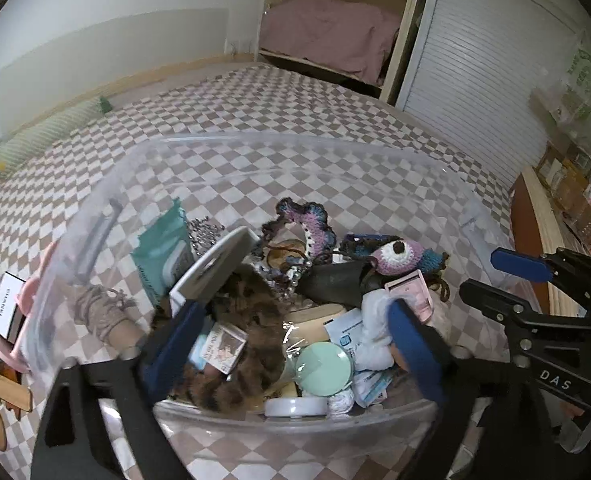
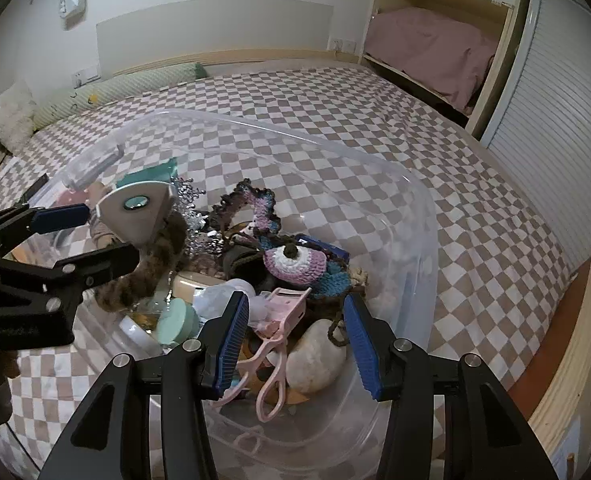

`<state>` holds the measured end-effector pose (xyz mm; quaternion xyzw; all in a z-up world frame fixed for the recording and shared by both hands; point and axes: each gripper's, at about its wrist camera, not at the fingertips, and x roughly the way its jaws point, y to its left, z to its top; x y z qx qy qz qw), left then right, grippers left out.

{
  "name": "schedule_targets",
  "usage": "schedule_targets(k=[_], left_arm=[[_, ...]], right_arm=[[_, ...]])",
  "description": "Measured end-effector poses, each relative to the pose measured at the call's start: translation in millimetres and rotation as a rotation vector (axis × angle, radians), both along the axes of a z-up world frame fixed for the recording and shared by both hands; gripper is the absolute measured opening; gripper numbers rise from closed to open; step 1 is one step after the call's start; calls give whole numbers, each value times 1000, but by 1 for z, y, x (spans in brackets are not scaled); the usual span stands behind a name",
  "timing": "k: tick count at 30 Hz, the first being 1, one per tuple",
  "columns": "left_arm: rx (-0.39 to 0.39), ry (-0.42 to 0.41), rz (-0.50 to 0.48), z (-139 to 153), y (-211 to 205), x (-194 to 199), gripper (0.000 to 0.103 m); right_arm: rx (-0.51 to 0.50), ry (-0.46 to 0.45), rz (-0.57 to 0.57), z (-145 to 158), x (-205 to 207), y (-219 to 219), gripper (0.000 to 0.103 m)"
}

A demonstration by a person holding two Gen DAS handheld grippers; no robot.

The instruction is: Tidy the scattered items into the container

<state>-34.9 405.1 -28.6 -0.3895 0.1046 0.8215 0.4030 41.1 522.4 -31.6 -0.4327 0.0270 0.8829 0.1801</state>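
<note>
The checkered bed fills most of both views, running from the lower left up to the headboard at the top. On it, centre frame, sits your clear plastic container, already heaped with items. A white triangular mirror leans at the upper left of the pile; a crocheted eye piece lies near the middle, with a pink eyelash curler and a pale smooth stone below it. In the left wrist view a mint round compact sits low in the centre, and a white Chanel box rests outside the container at the left edge.

Your right gripper hangs over the curler with its blue pads apart, holding nothing. Your left gripper is spread wide over the pile, also empty.
</note>
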Motion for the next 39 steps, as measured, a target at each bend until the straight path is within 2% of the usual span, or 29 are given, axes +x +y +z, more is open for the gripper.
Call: schedule_targets(k=[3, 4, 5, 6, 12, 20, 26, 33, 39], left_arm=[[3, 38, -2, 5, -3, 5, 103], [4, 51, -2, 6, -4, 7, 103], [3, 62, -3, 8, -5, 9, 103], [1, 71, -5, 11, -6, 10, 103], [6, 108, 3, 23, -20, 20, 103], [10, 167, 39, 44, -48, 36, 103], [33, 239, 91, 69, -84, 48, 103], [86, 295, 142, 94, -138, 62, 103], [75, 356, 180, 103, -176, 80, 103]], right_arm=[[18, 16, 16, 4, 2, -6, 51], [30, 22, 19, 6, 3, -9, 56], [42, 33, 20, 7, 5, -11, 76], [55, 43, 21, 9, 6, -13, 90], [77, 80, 30, 17, 16, -23, 103], [86, 127, 45, 29, 31, -38, 103], [107, 294, 49, 62, 56, -61, 103], [116, 378, 91, 80, 77, -92, 103], [101, 451, 113, 95, 94, -111, 103]])
